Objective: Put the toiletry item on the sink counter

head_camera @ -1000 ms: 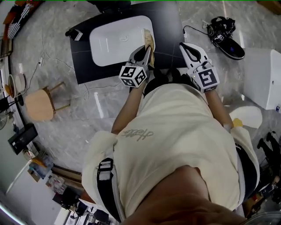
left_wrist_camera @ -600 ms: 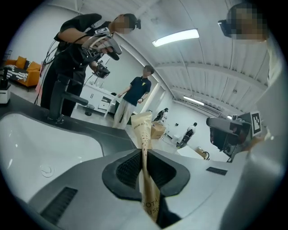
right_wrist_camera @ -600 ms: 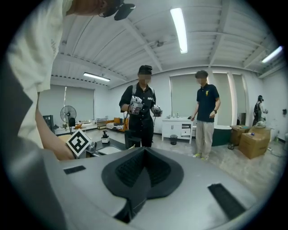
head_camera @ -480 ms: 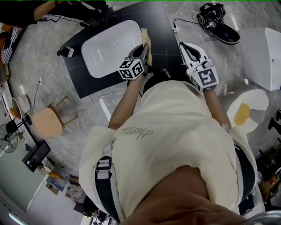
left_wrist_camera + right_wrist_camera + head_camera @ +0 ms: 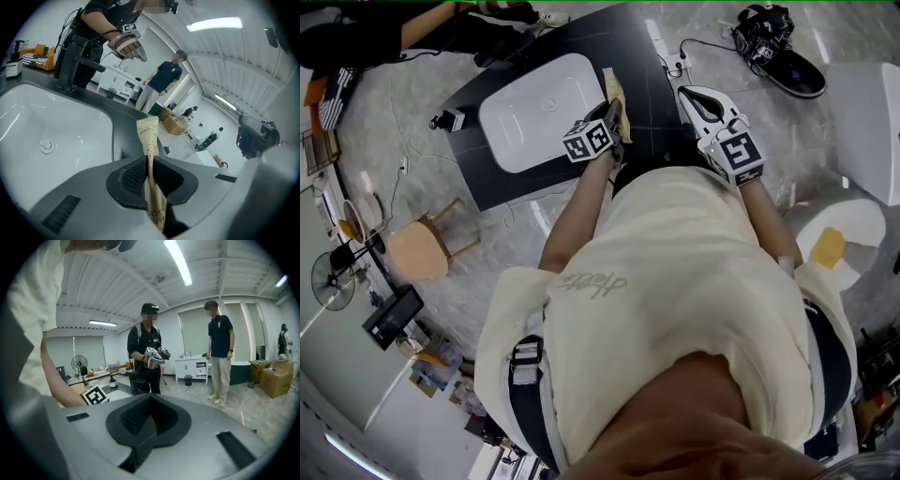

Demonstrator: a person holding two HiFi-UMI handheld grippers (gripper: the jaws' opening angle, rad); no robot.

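Note:
A tan paper toothbrush packet (image 5: pixel 148 133) stands up between the pads of my left gripper (image 5: pixel 150 158), which is shut on it. In the head view the packet (image 5: pixel 615 92) sticks out past my left gripper (image 5: pixel 614 111) over the black sink counter (image 5: pixel 642 66), just right of the white basin (image 5: pixel 539 112). The left gripper view shows the basin (image 5: pixel 51 136) at left and the dark counter rim (image 5: pixel 123 136) below the packet. My right gripper (image 5: pixel 688 96) hovers at the counter's right edge. Its jaws are shut with nothing between them (image 5: pixel 151 397).
A black faucet (image 5: pixel 70 61) stands behind the basin. Two people (image 5: pixel 149 352) stand beyond the counter, one with a gripper in hand (image 5: pixel 126 44). A wooden stool (image 5: pixel 417 248), a power strip with its cable (image 5: pixel 661 42) and a white tub (image 5: pixel 874 122) stand on the floor.
The head view has swung, so the counter sits more slanted in frame. My left gripper keeps the packet by the basin's right edge. The right gripper stays shut.

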